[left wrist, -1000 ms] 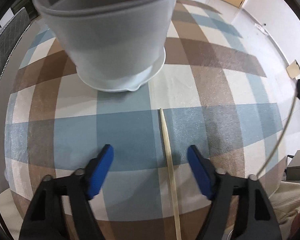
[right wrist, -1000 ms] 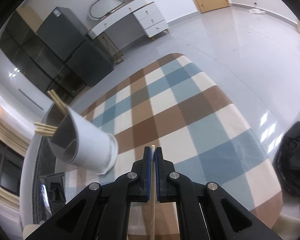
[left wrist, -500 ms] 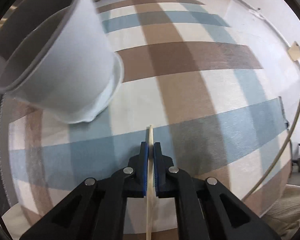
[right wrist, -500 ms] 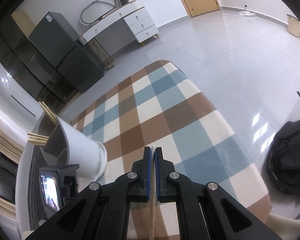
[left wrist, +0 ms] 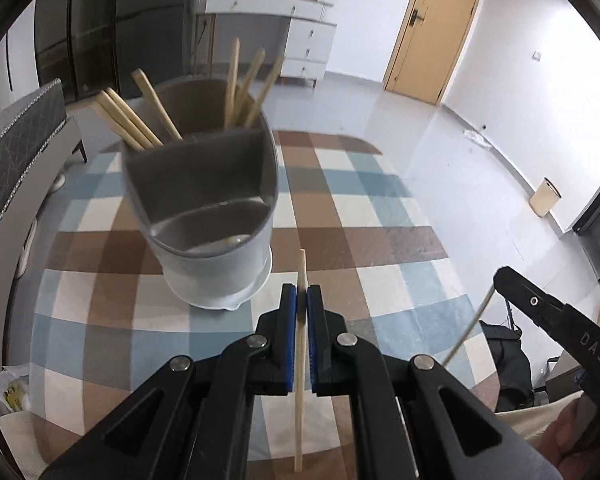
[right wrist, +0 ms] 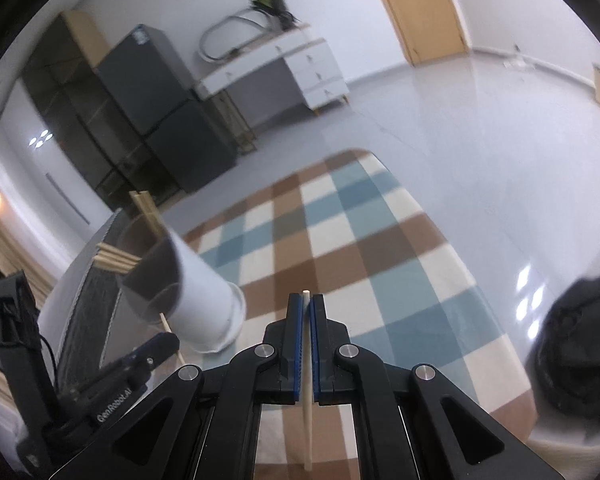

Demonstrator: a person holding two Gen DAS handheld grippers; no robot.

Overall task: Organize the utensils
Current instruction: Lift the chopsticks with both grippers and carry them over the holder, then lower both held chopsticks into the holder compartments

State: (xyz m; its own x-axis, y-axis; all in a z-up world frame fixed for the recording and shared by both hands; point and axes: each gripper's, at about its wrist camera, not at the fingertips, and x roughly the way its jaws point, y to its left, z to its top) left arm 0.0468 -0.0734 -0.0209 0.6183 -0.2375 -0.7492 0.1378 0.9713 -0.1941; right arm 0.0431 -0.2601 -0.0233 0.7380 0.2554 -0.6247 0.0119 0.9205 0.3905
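Left wrist view: the left gripper (left wrist: 301, 300), spread wide around a chopstick (left wrist: 300, 344) a second ago, now clamps it, lifted off the checked cloth (left wrist: 380, 240). The utensil holder (left wrist: 212, 216) stands at eleven o'clock, ready for it. Right gripper (right wrist: 305, 312) is clenched on its own pale chopstick (right wrist: 307, 400).

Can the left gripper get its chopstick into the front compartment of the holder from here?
Probably yes. The left gripper is shut on a chopstick, and the holder sits just ahead on the checked cloth. Its front compartment looks empty and nothing stands between.
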